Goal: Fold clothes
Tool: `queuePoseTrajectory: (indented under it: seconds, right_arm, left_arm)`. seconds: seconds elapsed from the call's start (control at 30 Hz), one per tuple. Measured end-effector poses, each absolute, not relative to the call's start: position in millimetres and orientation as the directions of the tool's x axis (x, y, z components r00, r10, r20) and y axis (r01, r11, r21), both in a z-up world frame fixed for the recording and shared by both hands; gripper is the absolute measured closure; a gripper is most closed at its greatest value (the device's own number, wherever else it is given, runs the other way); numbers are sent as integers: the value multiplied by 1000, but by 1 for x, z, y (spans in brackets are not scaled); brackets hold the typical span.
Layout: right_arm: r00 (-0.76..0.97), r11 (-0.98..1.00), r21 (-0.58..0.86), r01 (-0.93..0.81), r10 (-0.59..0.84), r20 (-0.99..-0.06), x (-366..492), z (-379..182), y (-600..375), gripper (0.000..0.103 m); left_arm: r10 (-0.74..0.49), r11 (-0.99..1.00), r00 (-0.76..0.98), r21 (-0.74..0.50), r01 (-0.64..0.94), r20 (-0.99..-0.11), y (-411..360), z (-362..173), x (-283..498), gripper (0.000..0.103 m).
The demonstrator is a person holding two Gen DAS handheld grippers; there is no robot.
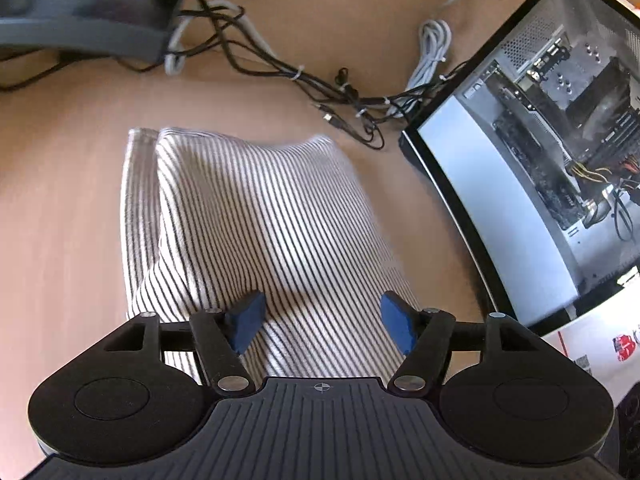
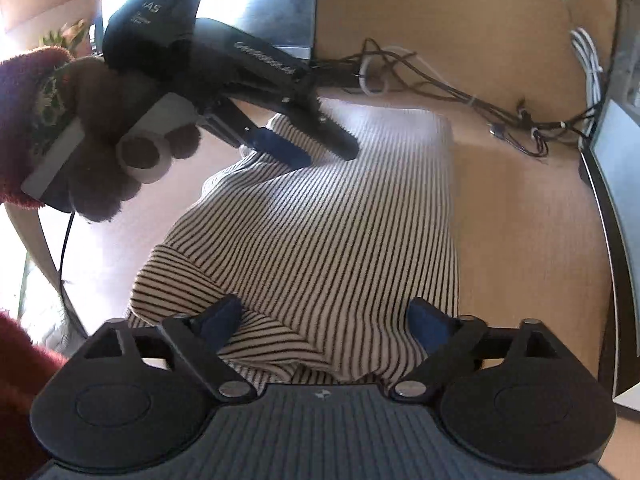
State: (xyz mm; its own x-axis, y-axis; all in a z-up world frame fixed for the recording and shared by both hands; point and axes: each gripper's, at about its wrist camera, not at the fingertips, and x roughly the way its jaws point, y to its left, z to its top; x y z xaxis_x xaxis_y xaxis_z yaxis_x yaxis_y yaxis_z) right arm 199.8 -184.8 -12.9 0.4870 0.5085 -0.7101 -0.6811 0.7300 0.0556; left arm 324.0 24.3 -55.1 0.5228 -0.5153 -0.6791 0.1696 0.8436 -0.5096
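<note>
A black-and-white striped garment [image 1: 256, 220] lies folded on the wooden table [image 1: 60, 200]. My left gripper [image 1: 322, 326] hovers over its near end, jaws wide apart, blue pads empty. In the right wrist view the same garment [image 2: 328, 232] stretches away from my right gripper [image 2: 324, 326], which is also open over the near edge, above a folded sleeve or hem layer [image 2: 180, 284]. The left gripper [image 2: 304, 148] shows there too, held by a hand, its fingers over the garment's far left end.
A tangle of black and white cables [image 1: 304, 76] lies beyond the garment. An open computer case [image 1: 540, 152] stands at the right. A grey monitor base [image 1: 80, 32] is at the far left. A printed paper [image 1: 600, 348] lies near right.
</note>
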Motion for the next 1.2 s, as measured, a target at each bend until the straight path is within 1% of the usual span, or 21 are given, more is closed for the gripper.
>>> queuePoseTrajectory:
  seconds: [0.07, 0.1, 0.23, 0.37, 0.5, 0.63, 0.77, 0.87, 0.93, 1.07, 1.13, 1.2]
  right_arm:
    - [485, 748, 86, -659, 509, -711, 203, -17, -184, 0]
    - [479, 753, 110, -649, 516, -710, 206, -18, -186, 0]
    - [467, 759, 156, -633, 534, -705, 211, -21, -190, 0]
    - [463, 757, 178, -629, 548, -697, 213, -23, -194, 0]
    - [456, 751, 186, -634, 557, -695, 216, -25, -195, 0]
    - [428, 734, 214, -644, 578, -695, 225, -27, -199, 0]
    - [495, 751, 149, -643, 557, -667, 217, -3, -216, 0]
    - [605, 740, -50, -670, 507, -614, 206, 12, -218, 0]
    - [635, 719, -126, -683, 501, -588, 196, 16, -217, 0]
    - [581, 703, -104, -703, 485, -653, 206, -9, -206, 0]
    - [583, 710, -104, -696, 476, -658, 207, -18, -204, 0]
    - [574, 679, -123, -723, 493, -654, 205, -7, -204, 1]
  left_arm:
    - [-519, 841, 525, -513, 171, -675, 20, -55, 326, 24]
    - [-513, 846, 525, -503, 175, -680, 18, -54, 325, 22]
    - [-454, 887, 538, -415, 201, -710, 14, -40, 309, 22]
    - [-409, 912, 566, -299, 281, -716, 10, -22, 271, 22]
    - [-407, 912, 576, -277, 303, -709, 18, -12, 234, 19]
    - [-372, 928, 589, -266, 262, -717, 28, -13, 211, 16]
    - [-350, 935, 570, -240, 261, -743, 17, -25, 200, 15]
    - [-312, 943, 548, -181, 281, -776, 0, -39, 194, 15]
    - [-273, 952, 537, -141, 273, -798, -7, -49, 192, 14]
    - [-285, 956, 536, -197, 217, -795, 3, -51, 193, 13]
    - [-290, 955, 537, -201, 218, -792, 7, -48, 192, 12]
    - [-288, 955, 546, -195, 223, -787, 12, -42, 191, 10]
